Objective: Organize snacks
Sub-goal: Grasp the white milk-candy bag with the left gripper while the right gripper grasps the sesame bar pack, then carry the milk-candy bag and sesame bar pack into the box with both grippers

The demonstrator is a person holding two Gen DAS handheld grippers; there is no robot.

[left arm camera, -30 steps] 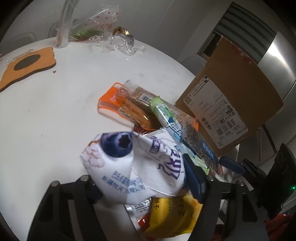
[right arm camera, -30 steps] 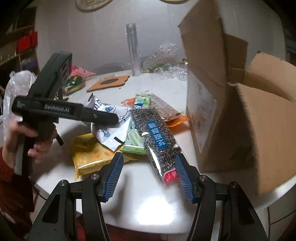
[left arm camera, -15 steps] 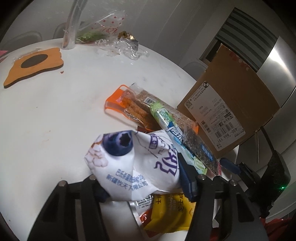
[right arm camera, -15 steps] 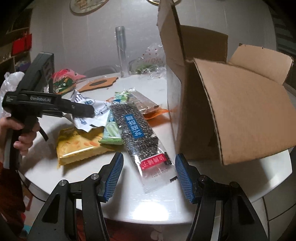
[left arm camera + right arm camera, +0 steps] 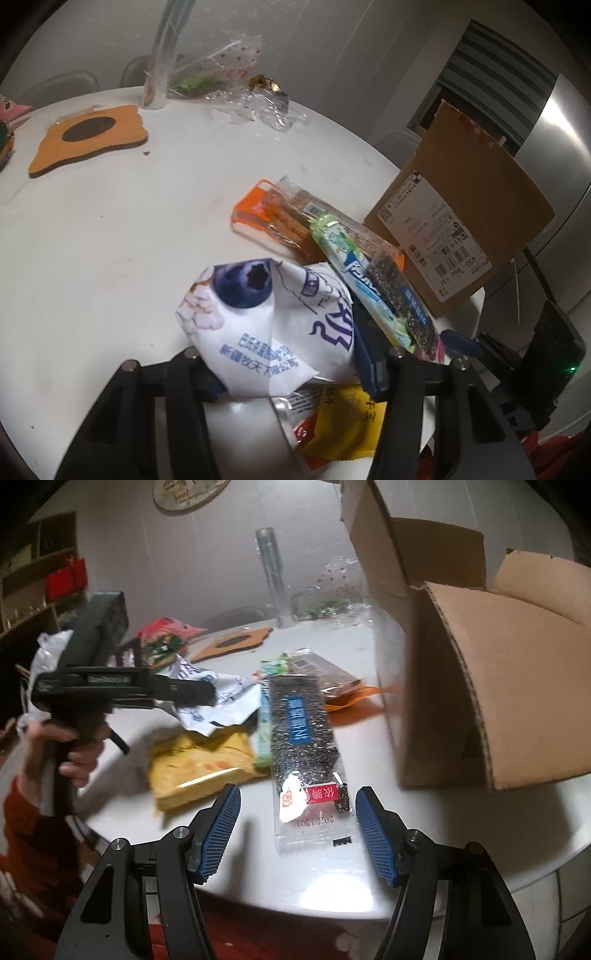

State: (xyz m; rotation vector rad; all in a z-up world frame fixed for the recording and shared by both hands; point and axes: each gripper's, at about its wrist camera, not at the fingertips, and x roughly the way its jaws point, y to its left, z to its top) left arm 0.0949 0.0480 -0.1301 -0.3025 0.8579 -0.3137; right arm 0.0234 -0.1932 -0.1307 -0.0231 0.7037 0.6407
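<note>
Item, white blueberry pouch (image 5: 273, 325): clamped in your left gripper (image 5: 291, 354) above the snack pile, box (image 5: 480, 672) well right; right gripper (image 5: 297, 834) spread around the seed packet (image 5: 306, 746); risk: crumpled film slipping free mid-carry.

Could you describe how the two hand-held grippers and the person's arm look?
Each hand-held gripper is black, with angular arms and silver pivot screws. The right hand-held gripper has blue ribbed pads. The left hand-held gripper has a pistol handle, held by a bare hand with a red sleeve.
</note>
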